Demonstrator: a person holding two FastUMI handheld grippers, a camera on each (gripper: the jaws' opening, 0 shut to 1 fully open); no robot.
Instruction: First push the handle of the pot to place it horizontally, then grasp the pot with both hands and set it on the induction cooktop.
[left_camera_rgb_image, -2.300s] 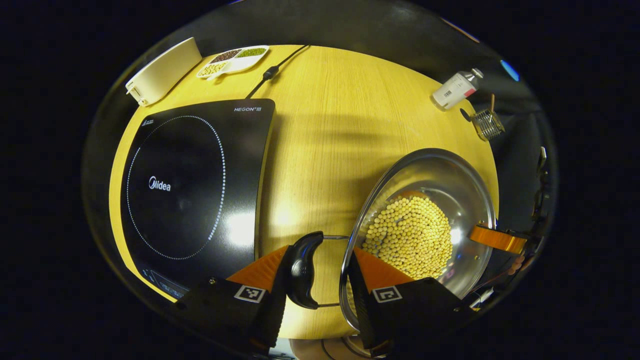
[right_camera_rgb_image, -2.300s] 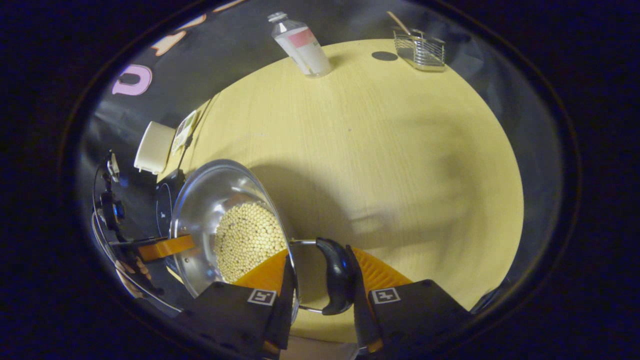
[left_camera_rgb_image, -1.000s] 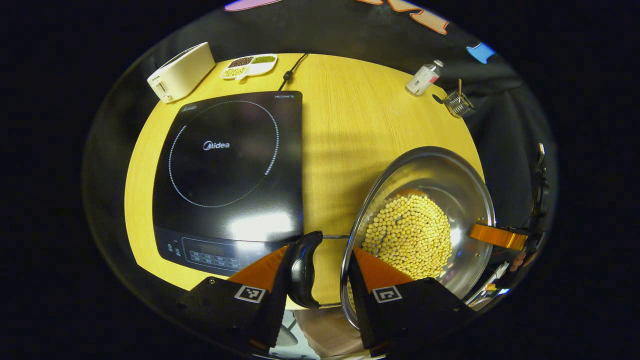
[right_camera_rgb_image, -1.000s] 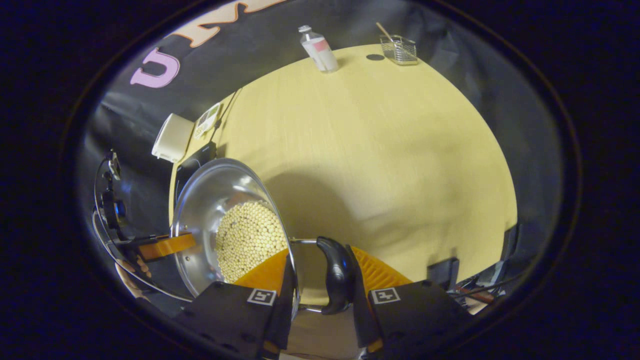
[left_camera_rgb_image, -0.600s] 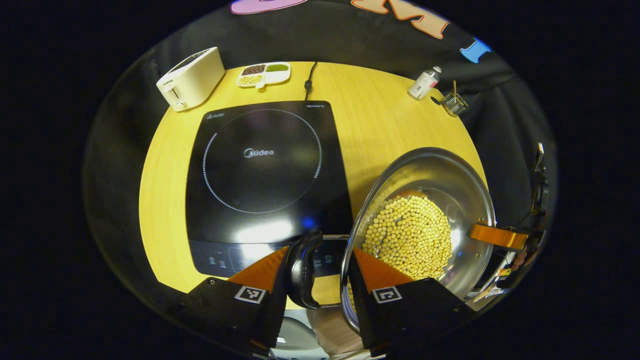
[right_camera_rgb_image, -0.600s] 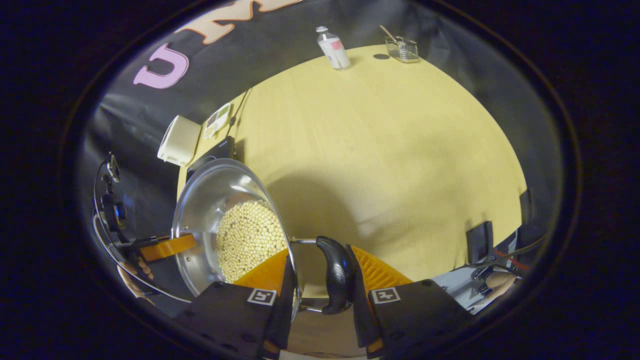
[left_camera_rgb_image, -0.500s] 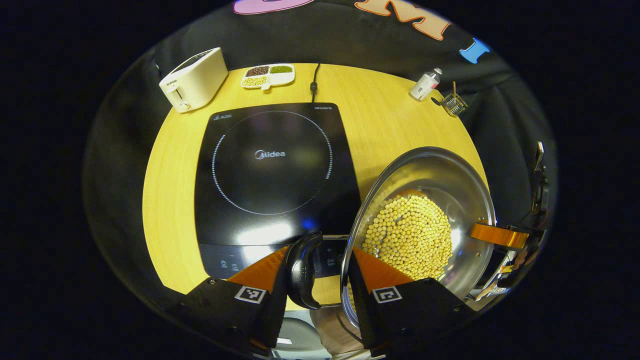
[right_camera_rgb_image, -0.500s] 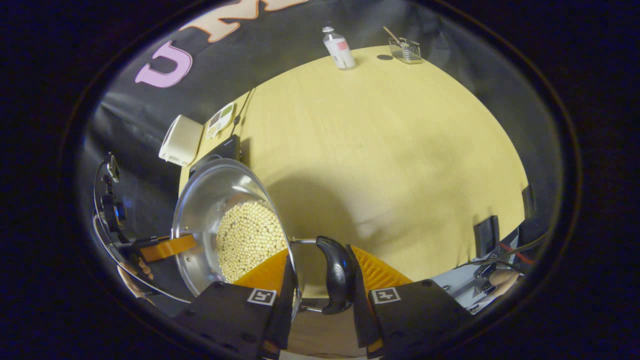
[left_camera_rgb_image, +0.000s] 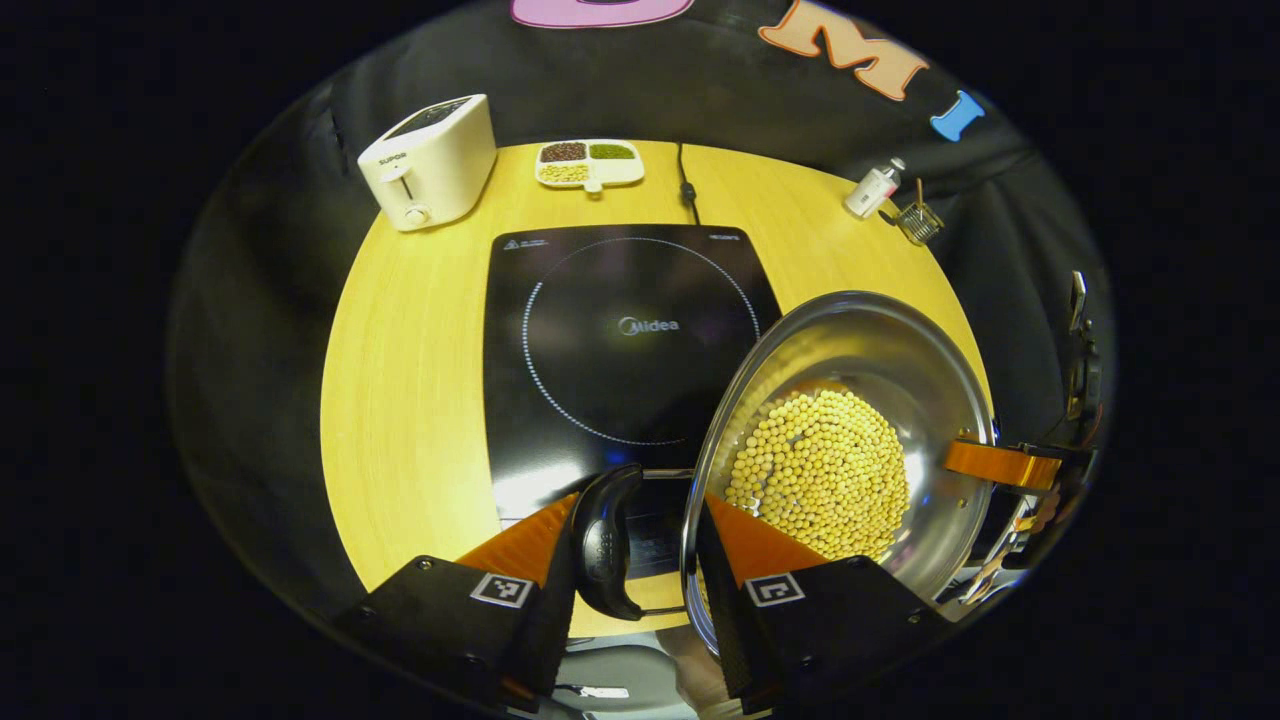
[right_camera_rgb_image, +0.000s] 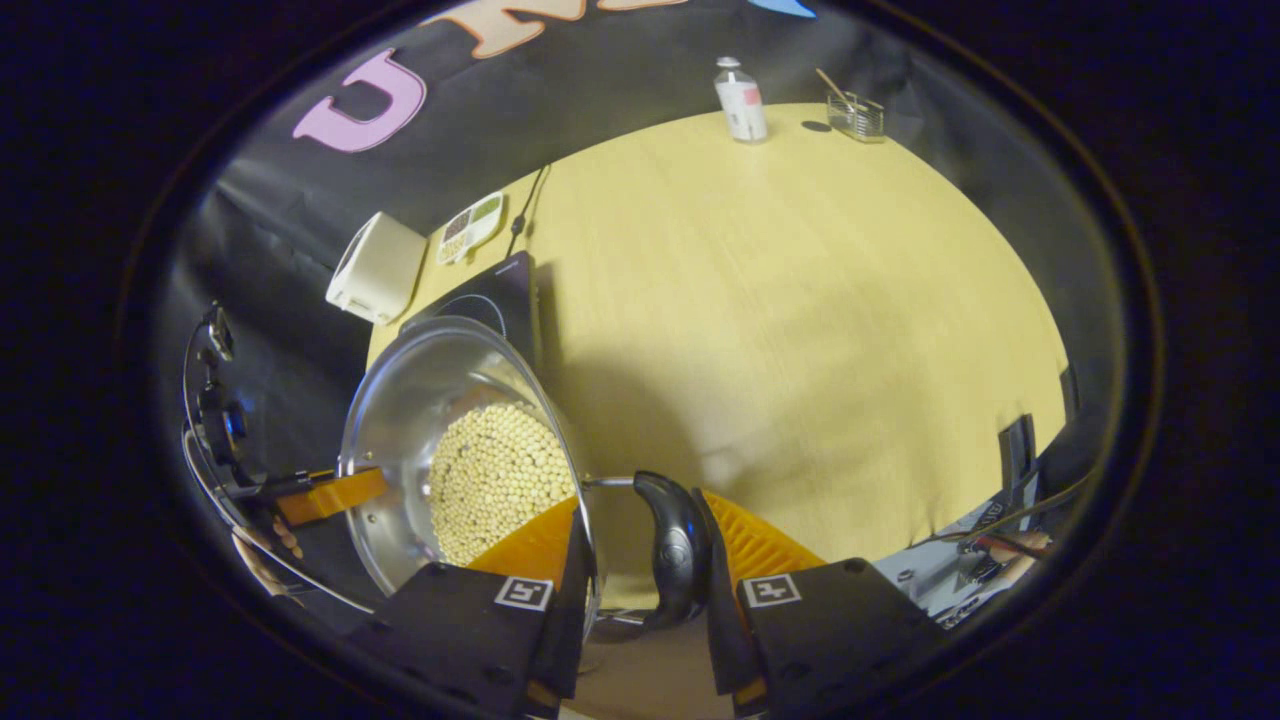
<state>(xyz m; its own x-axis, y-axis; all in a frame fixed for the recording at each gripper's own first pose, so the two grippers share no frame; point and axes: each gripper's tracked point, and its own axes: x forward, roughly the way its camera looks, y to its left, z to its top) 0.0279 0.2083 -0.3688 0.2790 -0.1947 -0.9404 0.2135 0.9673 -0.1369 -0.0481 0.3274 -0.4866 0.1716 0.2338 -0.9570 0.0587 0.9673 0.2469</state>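
Pot (left_camera_rgb_image: 850, 420) of soybeans (left_camera_rgb_image: 815, 475), heavy polished steel, hangs beside the induction cooktop (left_camera_rgb_image: 620, 350). Left claw (left_camera_rgb_image: 640, 525) and right claw (right_camera_rgb_image: 640, 545) each clench a black side handle (left_camera_rgb_image: 603, 540), the safest hold.

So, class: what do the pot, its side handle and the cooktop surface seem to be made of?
Pot: polished steel, probably stainless, with mirror-like glare.
Side handle: looks like moulded black plastic, dull sheen, on thin wire.
Cooktop: glossy black glass or ceramic, reflecting light.
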